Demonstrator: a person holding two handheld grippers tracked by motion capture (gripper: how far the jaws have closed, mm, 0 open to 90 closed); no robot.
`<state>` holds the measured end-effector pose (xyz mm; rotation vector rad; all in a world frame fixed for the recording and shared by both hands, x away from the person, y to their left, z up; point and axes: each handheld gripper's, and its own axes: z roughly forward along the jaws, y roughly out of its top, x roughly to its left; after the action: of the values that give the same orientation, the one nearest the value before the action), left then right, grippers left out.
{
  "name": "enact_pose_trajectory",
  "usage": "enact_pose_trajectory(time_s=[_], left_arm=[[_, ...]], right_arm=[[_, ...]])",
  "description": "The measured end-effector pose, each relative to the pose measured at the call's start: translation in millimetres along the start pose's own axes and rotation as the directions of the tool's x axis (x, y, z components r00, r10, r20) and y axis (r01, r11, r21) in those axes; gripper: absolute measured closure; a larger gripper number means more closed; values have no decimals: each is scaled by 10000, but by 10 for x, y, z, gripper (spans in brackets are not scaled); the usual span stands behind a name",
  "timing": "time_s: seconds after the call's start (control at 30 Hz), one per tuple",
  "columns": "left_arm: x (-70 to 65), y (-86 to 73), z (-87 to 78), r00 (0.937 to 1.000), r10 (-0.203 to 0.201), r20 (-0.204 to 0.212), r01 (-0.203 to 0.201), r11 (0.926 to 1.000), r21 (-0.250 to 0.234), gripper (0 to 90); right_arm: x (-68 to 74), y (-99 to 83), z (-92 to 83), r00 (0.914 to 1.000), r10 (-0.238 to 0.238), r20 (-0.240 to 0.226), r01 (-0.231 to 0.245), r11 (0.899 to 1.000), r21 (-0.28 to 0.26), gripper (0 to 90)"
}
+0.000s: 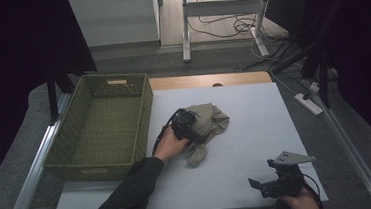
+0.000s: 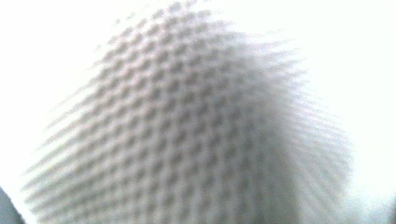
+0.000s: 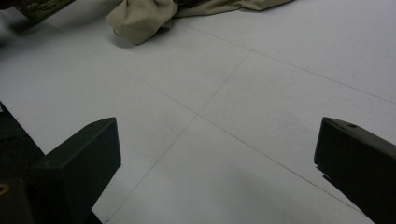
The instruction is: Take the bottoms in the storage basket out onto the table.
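High view: crumpled beige cloth garment (image 1: 206, 124) sits mid-table on the white mat (image 1: 257, 144), right of the green woven basket (image 1: 102, 125). Left gripper (image 1: 187, 123) presses into it, jaws wide. Right gripper (image 1: 260, 184) idles near the front edge, jaws wide, nothing between them.

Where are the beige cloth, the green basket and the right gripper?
beige cloth (image 1: 209, 118), high view, on its bunched middle.
green basket (image 1: 143, 113), high view, on its right wall.
right gripper (image 3: 215, 154), right gripper view, midway between its open jaws.
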<state>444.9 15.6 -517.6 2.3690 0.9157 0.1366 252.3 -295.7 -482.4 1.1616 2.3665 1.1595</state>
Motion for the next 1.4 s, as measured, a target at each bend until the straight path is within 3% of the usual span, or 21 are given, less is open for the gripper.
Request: enact_pose_trajectory(time_s=[0.73, 1.0, 1.3, 1.4], left_arm=[[-38, 99, -306, 9975, 682, 198, -673, 9969, -409, 0], [-22, 141, -464, 9979, 454, 465, -420, 9965, -726, 0], [-28, 193, -642, 9963, 496, 698, -420, 9935, -1060, 0], [-29, 198, -701, 9972, 543, 515, -484, 9928, -1093, 0]], right_arm=[[-2, 1, 3, 10000, 31, 18, -31, 10000, 22, 10], [1, 2, 4, 10000, 12, 32, -12, 10000, 29, 10], [1, 3, 5, 10000, 26, 24, -26, 10000, 43, 10], [2, 3, 5, 10000, 31, 31, -32, 10000, 46, 10]])
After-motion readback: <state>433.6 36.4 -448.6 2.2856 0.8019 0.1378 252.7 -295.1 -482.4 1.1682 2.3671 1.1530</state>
